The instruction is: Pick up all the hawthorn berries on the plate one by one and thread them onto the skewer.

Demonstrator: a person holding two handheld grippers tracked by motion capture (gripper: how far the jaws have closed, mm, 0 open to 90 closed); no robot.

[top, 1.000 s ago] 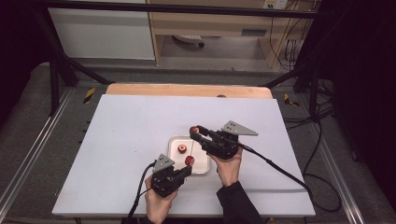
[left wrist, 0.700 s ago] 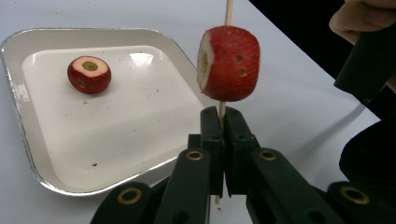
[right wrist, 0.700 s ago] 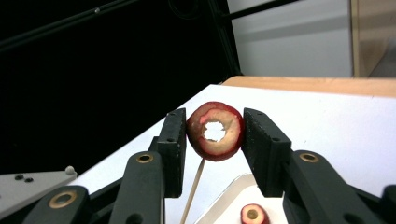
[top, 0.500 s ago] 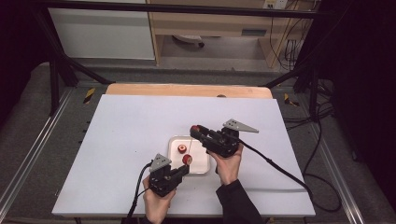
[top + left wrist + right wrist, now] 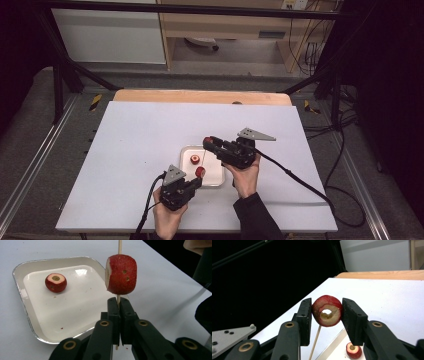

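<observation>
My left gripper [image 5: 196, 181] [image 5: 119, 303] is shut on a thin wooden skewer [image 5: 120, 246] that stands upright with a red cored fruit piece [image 5: 121, 275] [image 5: 200, 172] threaded on it just above the jaws. My right gripper [image 5: 208, 143] [image 5: 327, 308] is shut on a second red fruit piece [image 5: 327, 311] whose cored hole faces the camera. It hovers over the far edge of a small white tray [image 5: 216, 176] [image 5: 30, 322]. The skewer [image 5: 315, 341] rises below that held piece. A third red piece [image 5: 194, 159] [image 5: 55, 282] [image 5: 353, 350] lies in the tray.
The tray sits near the middle of a white table top [image 5: 140, 135] with a wooden strip [image 5: 200, 96] along its far edge. Black cables [image 5: 300, 180] trail from the grippers toward the right front. Dark frame rails flank the table.
</observation>
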